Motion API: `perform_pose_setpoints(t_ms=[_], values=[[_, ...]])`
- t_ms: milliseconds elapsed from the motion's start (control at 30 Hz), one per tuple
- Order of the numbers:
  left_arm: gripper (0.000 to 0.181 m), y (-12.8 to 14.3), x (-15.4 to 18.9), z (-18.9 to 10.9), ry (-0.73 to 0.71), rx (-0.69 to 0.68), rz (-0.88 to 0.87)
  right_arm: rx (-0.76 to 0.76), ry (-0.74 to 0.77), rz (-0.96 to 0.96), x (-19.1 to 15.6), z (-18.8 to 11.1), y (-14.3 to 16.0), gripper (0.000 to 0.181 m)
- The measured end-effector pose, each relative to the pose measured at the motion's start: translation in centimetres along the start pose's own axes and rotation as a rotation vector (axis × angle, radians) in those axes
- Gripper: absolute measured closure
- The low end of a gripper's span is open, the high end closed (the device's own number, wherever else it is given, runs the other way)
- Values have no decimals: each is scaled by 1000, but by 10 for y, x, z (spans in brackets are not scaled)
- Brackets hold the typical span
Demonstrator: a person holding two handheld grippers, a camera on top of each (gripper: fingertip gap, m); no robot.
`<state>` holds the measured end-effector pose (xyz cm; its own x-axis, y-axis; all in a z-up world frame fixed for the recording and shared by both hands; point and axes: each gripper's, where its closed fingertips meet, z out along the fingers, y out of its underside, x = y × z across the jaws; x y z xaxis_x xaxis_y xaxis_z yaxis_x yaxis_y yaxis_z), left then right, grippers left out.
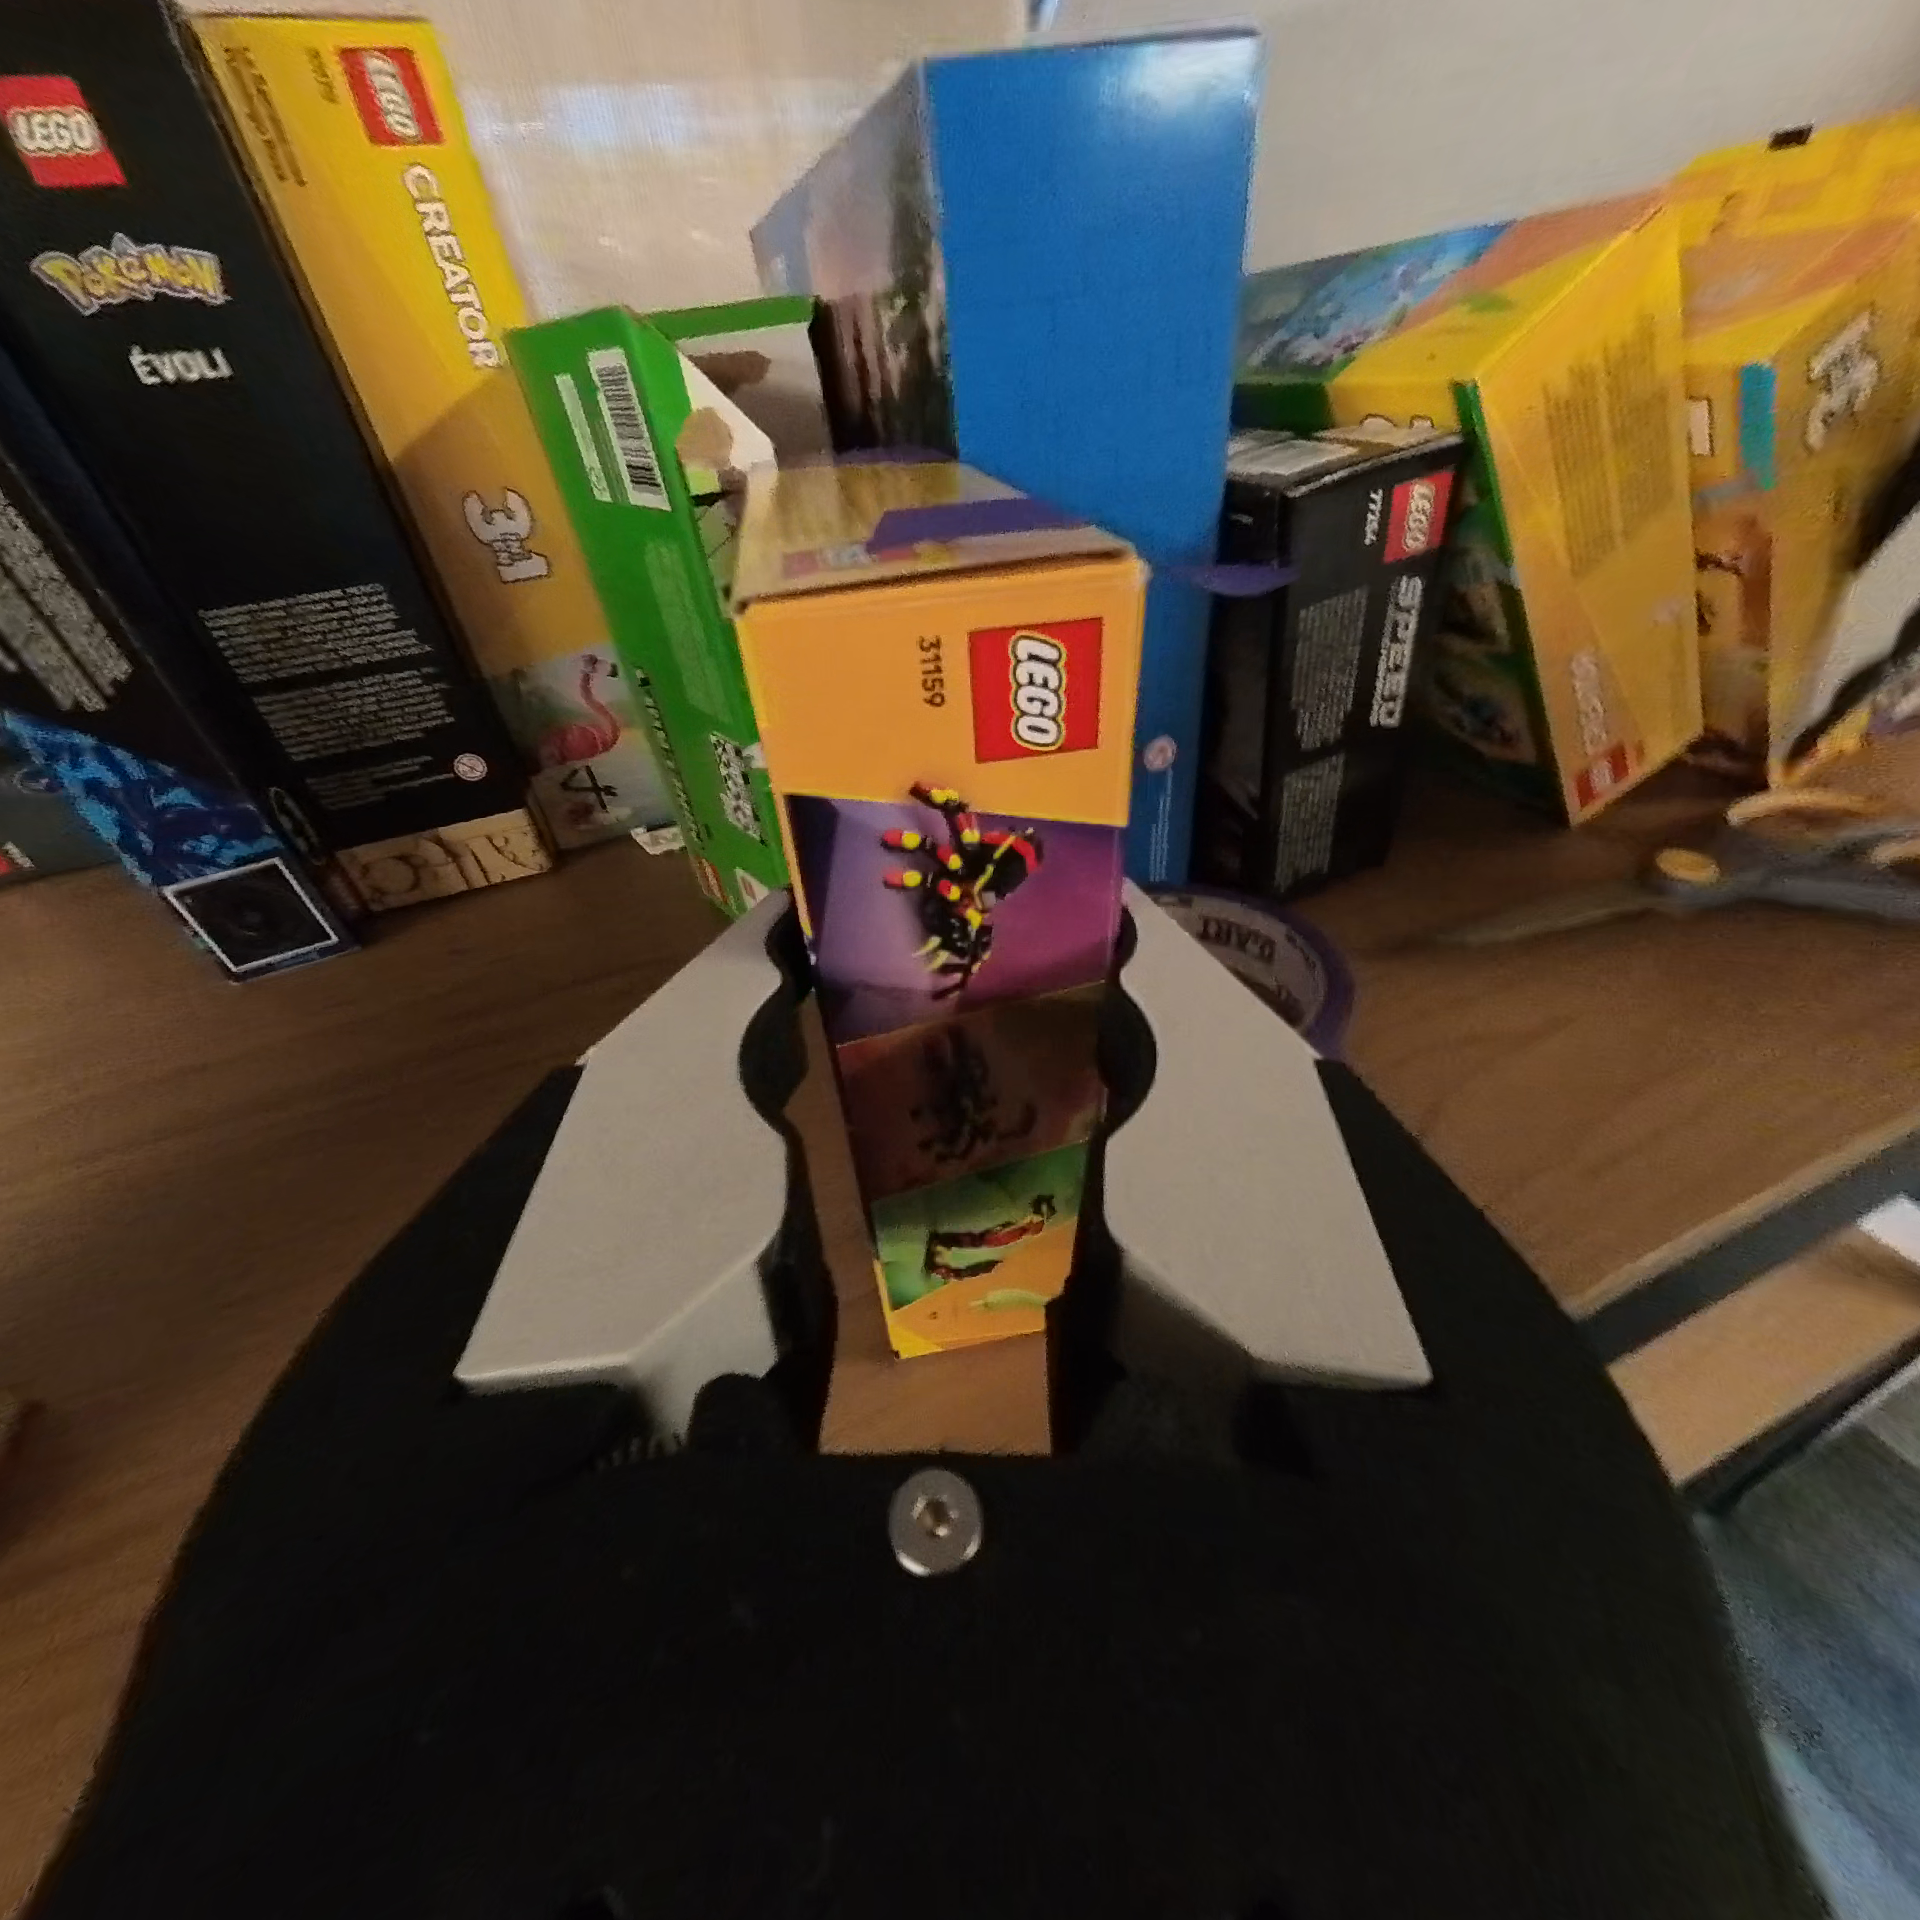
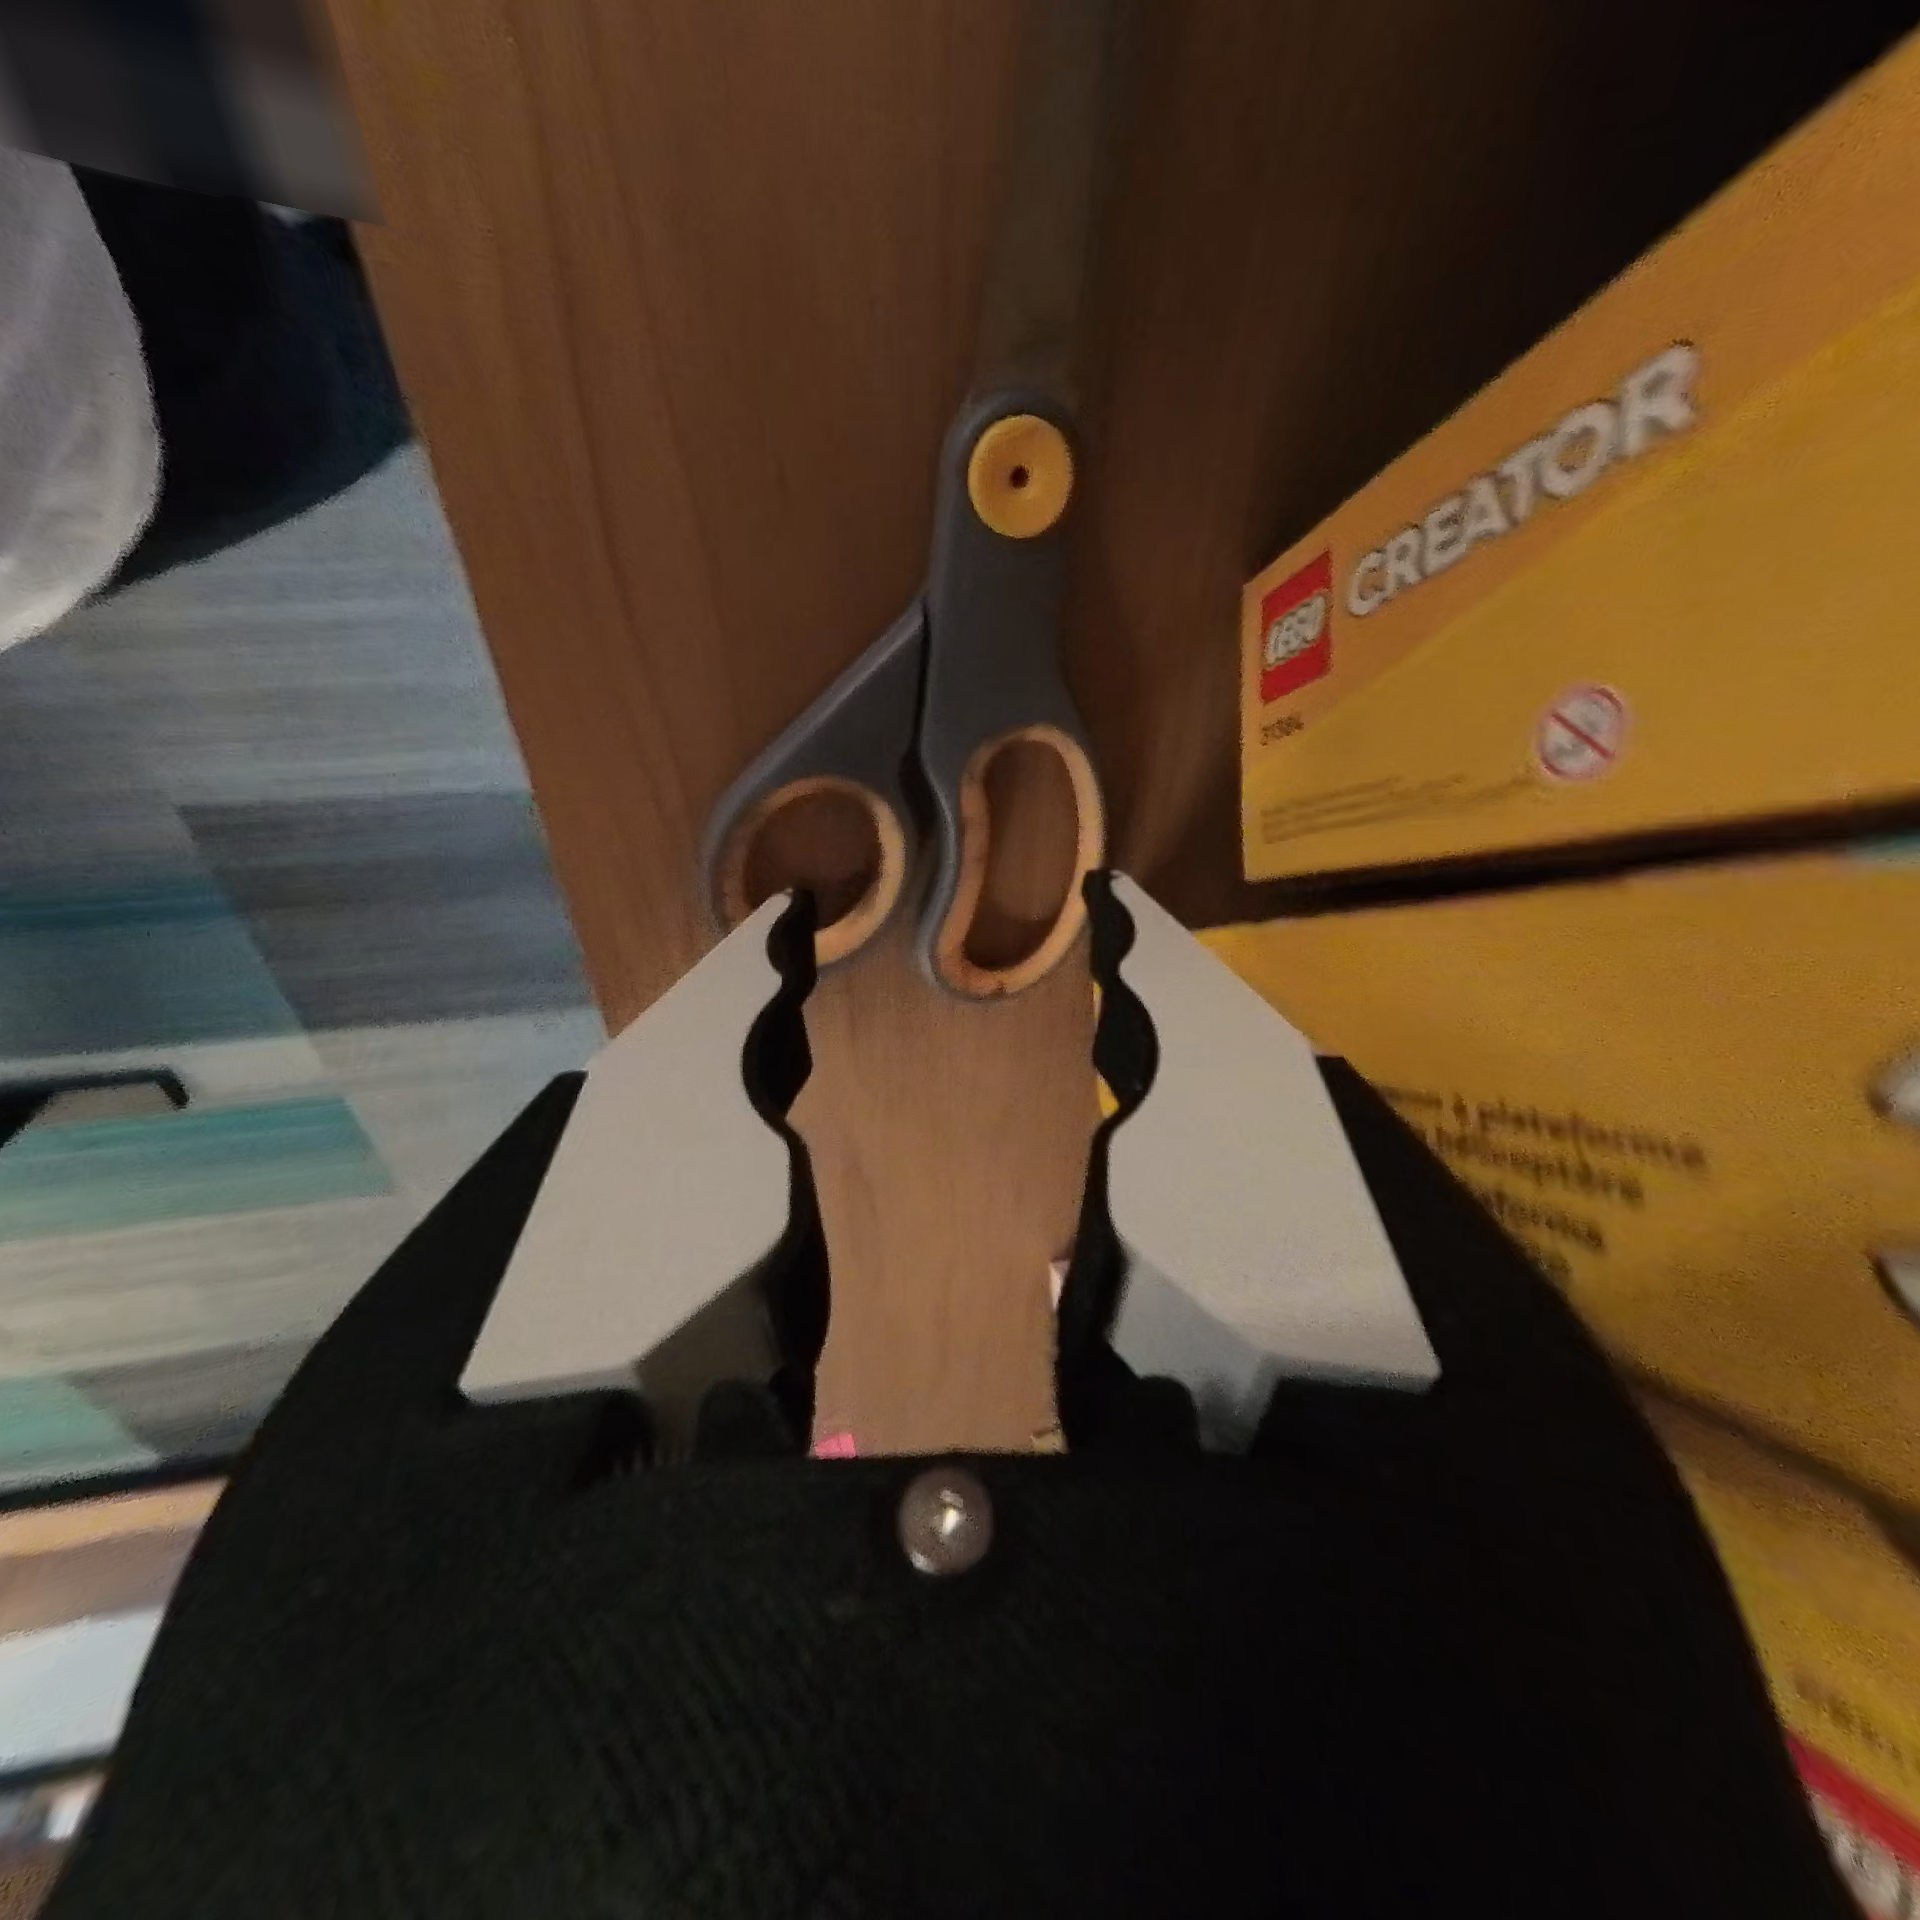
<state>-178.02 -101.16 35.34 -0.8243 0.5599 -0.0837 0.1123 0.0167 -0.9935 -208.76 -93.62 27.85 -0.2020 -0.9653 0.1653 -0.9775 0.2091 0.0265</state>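
The left gripper (image 1: pixel 951 1023) pinches a narrow orange box (image 1: pixel 940 769) between its two fingers, the black pads pressed on the box's two broad sides. The box stands upright on its end, its lower part showing purple, brown and green picture panels, and its bottom edge hangs just above the wooden table (image 1: pixel 312 1091). Behind it rise a tall blue box (image 1: pixel 1091 291) and a green box (image 1: pixel 644 582); to the left lean a yellow box (image 1: pixel 416 343) and a black box (image 1: pixel 187 436), and to the right stand a smaller black box (image 1: pixel 1330 644) and more yellow boxes (image 1: pixel 1579 540). A round purple disc (image 1: pixel 1278 956) lies on the table just behind the right finger. The right gripper (image 2: pixel 940 894) is spread, holding nothing, its fingertips at either side of the handle loops of a pair of grey scissors (image 2: pixel 977 623) that lies closed on the table, blades pointing away. The left fingertip overlaps the smaller loop; whether it touches is unclear. Yellow cartons (image 2: pixel 1558 623) sit stacked just to the right.
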Motion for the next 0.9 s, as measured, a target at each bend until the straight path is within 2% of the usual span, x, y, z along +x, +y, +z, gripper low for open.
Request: perform_pose_setpoints(t_ms=[100, 133, 200, 233, 300, 367, 400, 500, 600, 700, 800, 900], values=[[129, 2, -7, -12, 88, -26, 84, 151, 22, 58, -3, -24, -13, 133], [129, 3, -11, -18, 131, -34, 107, 252, 50, 72, -2, -36, -30, 141], [129, 5, -22, -28, 200, -56, 130, 606, 39, 132, -9, -75, -94, 164], [129, 6, -28, -32, 235, -61, 146, 833, -13, 187, -15, -101, -133, 179], [129, 8, -39, -39, 315, -64, 161, 1206, -235, 287, -28, -151, -196, 181], [129, 10, -50, -43, 405, -81, 115, 1367, -502, 399, -29, -175, -246, 181], [129, 11, -55, -44, 448, -91, 82, 1405, -578, 470, -20, -178, -269, 181], [129, 13, -71, -48, 547, -97, 3, 1418, -651, 634, 9, -167, -330, 181], [128, 14, -82, -51, 550, -73, 15, 1389, -702, 675, 15, -167, -371, 181], [129, 13, -82, -53, 548, -41, 18, 1311, -579, 694, 27, -161, -393, 181], [127, 12, -83, -54, 510, -3, 30, 1224, -621, 704, 21, -153, -408, 181], [100, 0, -100, -57, 331, 90, 88, 1202, -625, 721, 23, -152, -409, 181]])
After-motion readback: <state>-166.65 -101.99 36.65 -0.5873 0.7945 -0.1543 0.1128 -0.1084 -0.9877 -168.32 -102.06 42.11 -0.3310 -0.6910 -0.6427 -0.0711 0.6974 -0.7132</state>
